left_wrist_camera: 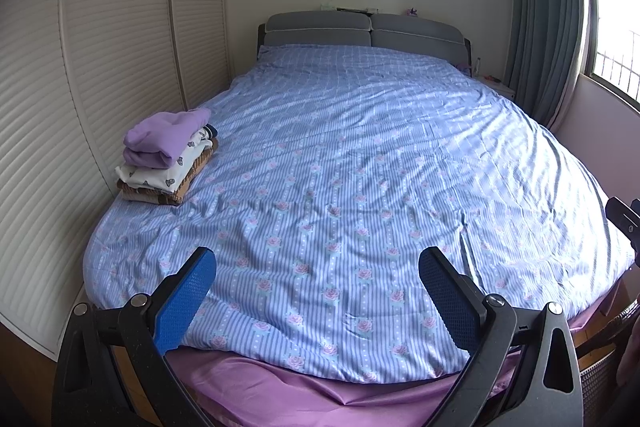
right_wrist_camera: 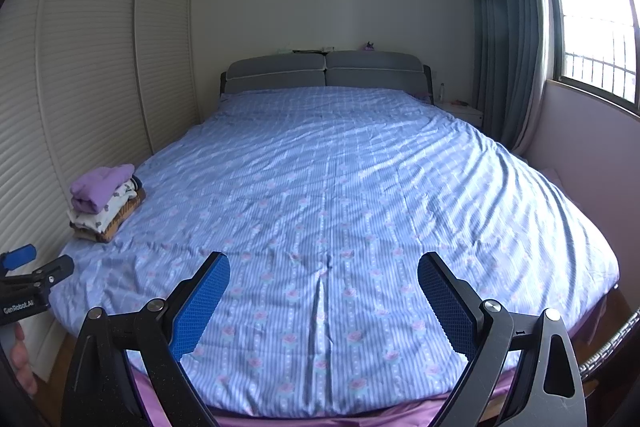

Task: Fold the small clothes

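Note:
A stack of folded small clothes [left_wrist_camera: 170,157], lilac on top, white patterned and brown below, lies at the left edge of the bed; it also shows in the right wrist view [right_wrist_camera: 105,203]. My left gripper [left_wrist_camera: 318,263] is open and empty above the foot of the bed. My right gripper [right_wrist_camera: 324,267] is open and empty, also over the foot. The left gripper [right_wrist_camera: 28,275] shows at the right view's left edge. Part of the right gripper [left_wrist_camera: 626,223] shows at the left view's right edge.
The bed carries a blue striped floral duvet [left_wrist_camera: 360,167] over a purple sheet [left_wrist_camera: 312,399]. White louvred wardrobe doors [left_wrist_camera: 100,47] stand close on the left. A grey headboard [right_wrist_camera: 324,71], a nightstand [right_wrist_camera: 460,113], grey curtains [right_wrist_camera: 508,27] and a window [right_wrist_camera: 596,19] lie beyond.

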Demonstrator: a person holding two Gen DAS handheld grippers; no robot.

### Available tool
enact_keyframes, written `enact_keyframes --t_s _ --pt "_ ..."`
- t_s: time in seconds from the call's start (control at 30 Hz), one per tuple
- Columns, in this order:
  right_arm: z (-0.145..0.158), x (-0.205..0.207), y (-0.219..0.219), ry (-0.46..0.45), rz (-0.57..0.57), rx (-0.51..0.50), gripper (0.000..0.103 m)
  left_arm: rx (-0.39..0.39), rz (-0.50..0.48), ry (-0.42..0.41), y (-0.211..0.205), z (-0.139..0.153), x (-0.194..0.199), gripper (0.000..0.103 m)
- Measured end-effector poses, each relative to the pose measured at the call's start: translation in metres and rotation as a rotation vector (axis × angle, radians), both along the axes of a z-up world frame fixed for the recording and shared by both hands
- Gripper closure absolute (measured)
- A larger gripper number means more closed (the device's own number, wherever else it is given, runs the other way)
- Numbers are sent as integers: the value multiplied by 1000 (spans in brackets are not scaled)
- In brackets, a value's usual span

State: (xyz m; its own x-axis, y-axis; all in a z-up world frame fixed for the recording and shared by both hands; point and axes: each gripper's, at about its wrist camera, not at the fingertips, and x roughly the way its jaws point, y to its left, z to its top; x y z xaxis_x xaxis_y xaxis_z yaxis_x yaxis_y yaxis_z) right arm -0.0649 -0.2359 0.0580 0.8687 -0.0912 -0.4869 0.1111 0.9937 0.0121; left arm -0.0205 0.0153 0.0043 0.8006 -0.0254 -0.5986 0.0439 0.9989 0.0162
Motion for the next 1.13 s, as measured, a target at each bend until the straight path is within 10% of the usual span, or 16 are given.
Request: enact_keyframes --t_s 1.13 --pt "-7 6 -1 18 -12 -2 7 -18 -36 19 -3 -5 8 0"
